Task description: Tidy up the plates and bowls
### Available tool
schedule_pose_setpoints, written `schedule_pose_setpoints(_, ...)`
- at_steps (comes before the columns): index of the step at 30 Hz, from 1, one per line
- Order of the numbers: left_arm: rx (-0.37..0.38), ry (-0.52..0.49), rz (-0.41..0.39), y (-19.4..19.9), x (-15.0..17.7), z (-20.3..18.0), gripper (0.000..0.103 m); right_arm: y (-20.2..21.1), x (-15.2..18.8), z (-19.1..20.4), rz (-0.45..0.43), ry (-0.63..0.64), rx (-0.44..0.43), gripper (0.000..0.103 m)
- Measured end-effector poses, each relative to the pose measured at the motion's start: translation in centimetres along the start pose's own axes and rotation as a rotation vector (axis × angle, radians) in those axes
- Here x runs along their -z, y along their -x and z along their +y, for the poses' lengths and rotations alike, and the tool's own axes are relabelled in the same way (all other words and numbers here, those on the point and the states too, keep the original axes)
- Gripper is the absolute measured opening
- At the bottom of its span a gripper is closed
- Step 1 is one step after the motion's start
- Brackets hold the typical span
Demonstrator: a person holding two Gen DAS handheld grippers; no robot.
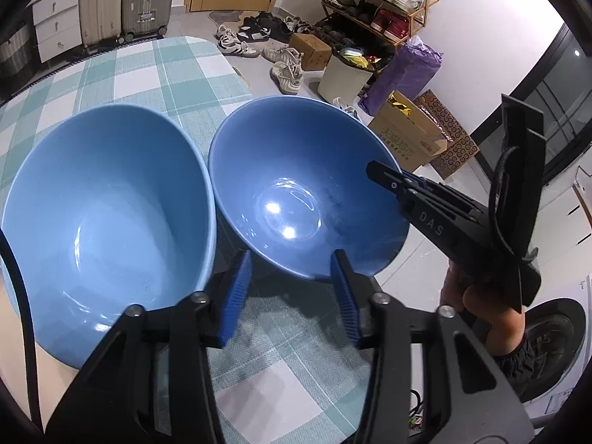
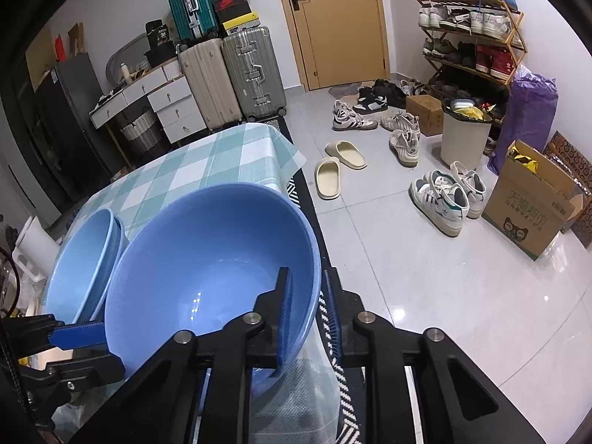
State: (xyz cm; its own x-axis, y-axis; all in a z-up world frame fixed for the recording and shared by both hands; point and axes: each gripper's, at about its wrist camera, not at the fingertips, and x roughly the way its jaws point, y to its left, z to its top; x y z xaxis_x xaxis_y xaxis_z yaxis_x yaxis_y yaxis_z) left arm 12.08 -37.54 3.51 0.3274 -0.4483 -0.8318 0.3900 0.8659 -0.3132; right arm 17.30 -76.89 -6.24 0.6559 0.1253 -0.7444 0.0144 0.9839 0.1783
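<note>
Two blue bowls sit side by side on the checked table. The right gripper pinches the right-hand bowl by its rim, one finger inside, one outside. The left gripper hovers with fingers spread, nothing between them, beside the left-hand bowl.

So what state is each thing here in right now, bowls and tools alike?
Right bowl: upright, empty, rim pinched by the right hand-held gripper.
Left bowl: upright, empty, ungripped.
Left hand-held gripper: open, holding nothing.
Door: closed.
Trash bin: full.
</note>
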Motion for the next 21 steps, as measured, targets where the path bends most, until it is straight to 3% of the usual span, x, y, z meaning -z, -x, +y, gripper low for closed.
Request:
schedule_pose_setpoints(5,-0.018,0.002,-0.013,-0.1,-0.2,0.5,0.028,0.4,0.4,0.2,-0.017,0.011,0.012,0.013)
schedule_pose_setpoints(21,-0.031,-0.086,-0.055,1.2,-0.2,-0.4,0.028,3.6,0.8,1.1,-0.063,0.014,0.054,0.013)
